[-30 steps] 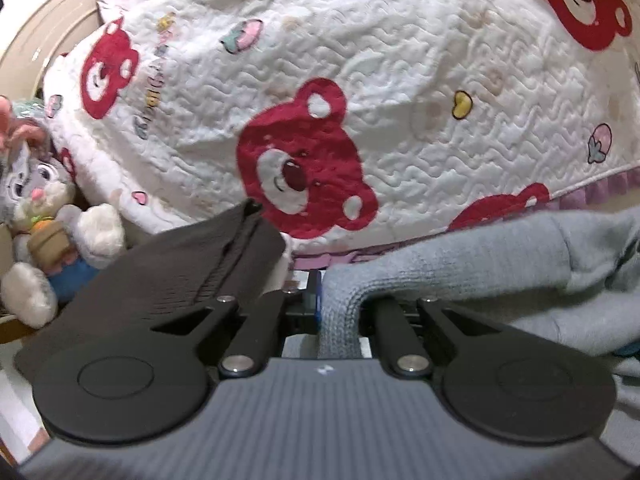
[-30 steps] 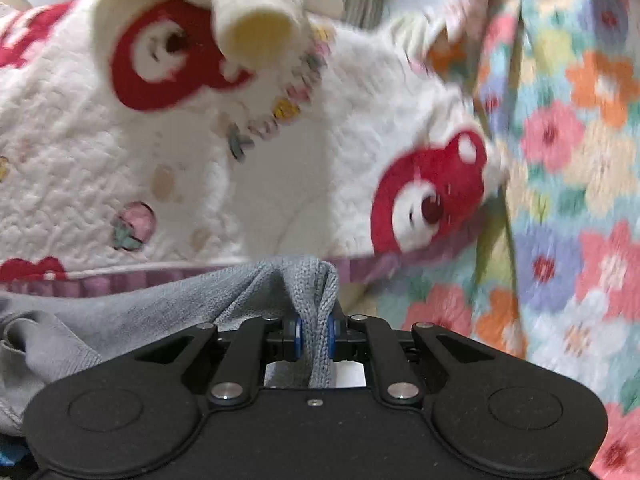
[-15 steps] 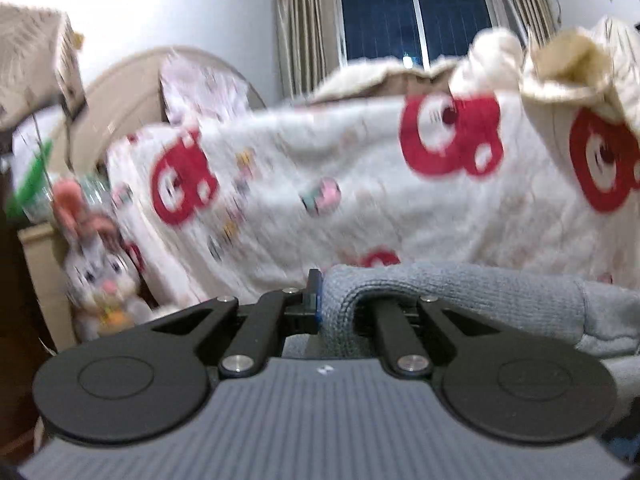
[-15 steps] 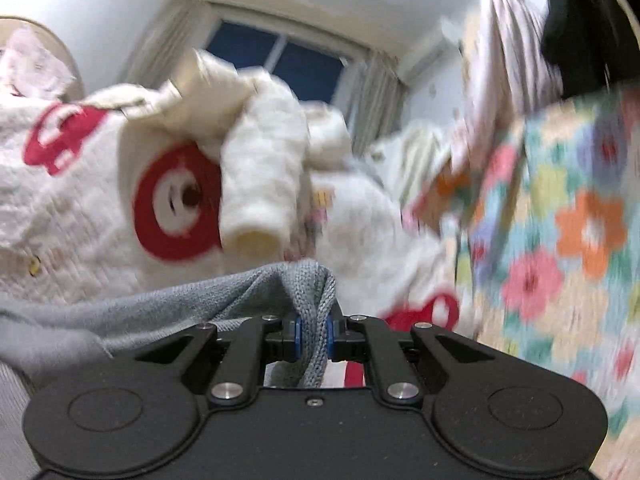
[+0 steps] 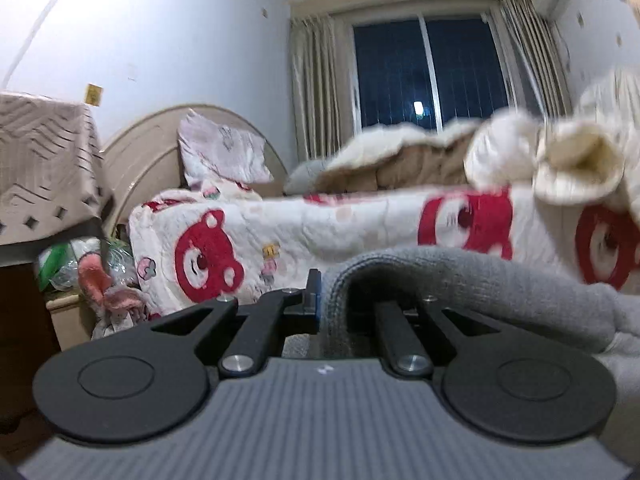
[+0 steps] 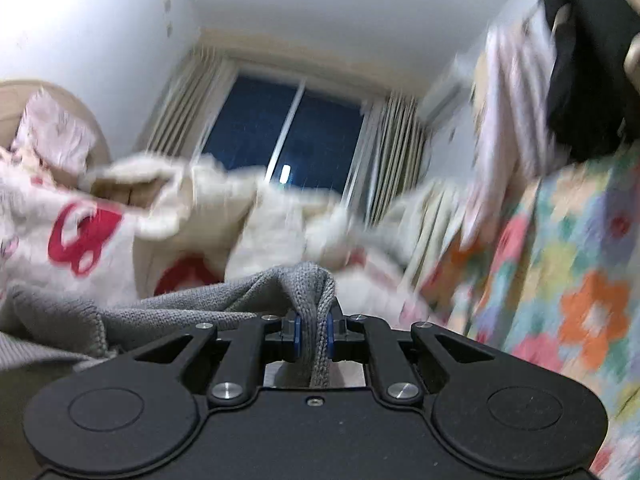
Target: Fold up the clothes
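A grey knit garment (image 5: 500,284) hangs lifted between both grippers. My left gripper (image 5: 334,300) is shut on a thick fold of it; the knit drapes over the right finger and hides it, and runs off to the right. In the right wrist view the same grey garment (image 6: 200,308) stretches away to the left, and my right gripper (image 6: 312,328) is shut on a bunched edge of it between the blue pads. Both cameras point up and across the bed (image 5: 320,232), which lies beyond the garment.
A white quilt with red bears (image 5: 208,256) covers the bed, with a cream blanket (image 5: 552,160) piled on top and a pillow (image 5: 224,156) against the curved headboard. A covered stand (image 5: 44,168) and plush toy (image 5: 108,292) sit left. A floral cloth (image 6: 560,280) hangs right.
Both grippers rose and tilted upward with the grey garment still gripped; the views swung from the quilt surface to the window, walls and ceiling. The dark garment on the bed left view.
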The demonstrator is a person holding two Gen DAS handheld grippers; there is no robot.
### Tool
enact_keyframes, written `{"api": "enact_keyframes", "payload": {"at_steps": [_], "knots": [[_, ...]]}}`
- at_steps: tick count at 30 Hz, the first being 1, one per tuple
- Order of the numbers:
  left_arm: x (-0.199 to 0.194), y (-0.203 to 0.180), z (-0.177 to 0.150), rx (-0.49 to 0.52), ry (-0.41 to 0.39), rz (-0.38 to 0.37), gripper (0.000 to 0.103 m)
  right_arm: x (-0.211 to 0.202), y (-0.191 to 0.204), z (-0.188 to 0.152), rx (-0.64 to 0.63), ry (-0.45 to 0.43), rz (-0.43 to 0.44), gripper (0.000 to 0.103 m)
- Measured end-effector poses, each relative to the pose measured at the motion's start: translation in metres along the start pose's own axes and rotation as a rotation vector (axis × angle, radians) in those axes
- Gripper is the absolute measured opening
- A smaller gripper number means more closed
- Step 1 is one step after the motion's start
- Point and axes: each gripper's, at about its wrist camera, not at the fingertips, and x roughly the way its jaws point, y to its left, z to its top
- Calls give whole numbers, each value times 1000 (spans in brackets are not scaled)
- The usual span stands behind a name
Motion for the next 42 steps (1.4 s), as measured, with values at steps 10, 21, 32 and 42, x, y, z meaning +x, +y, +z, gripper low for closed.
{"api": "enact_keyframes", "payload": {"at_steps": [10, 21, 32, 42], "knots": [[121, -94, -121, 20, 257, -72, 20, 186, 38, -162, 85, 434, -8, 27], [99, -106, -331, -182, 686, -317, 47, 107, 74, -360, 403, 815, 135, 31], [60, -99, -356, -283, 854, -632, 57, -23, 70, -377, 502, 854, 381, 43], [37, -134, -359, 40, 919, -755, 62, -54, 121, -399, 419, 997, 553, 55]]}}
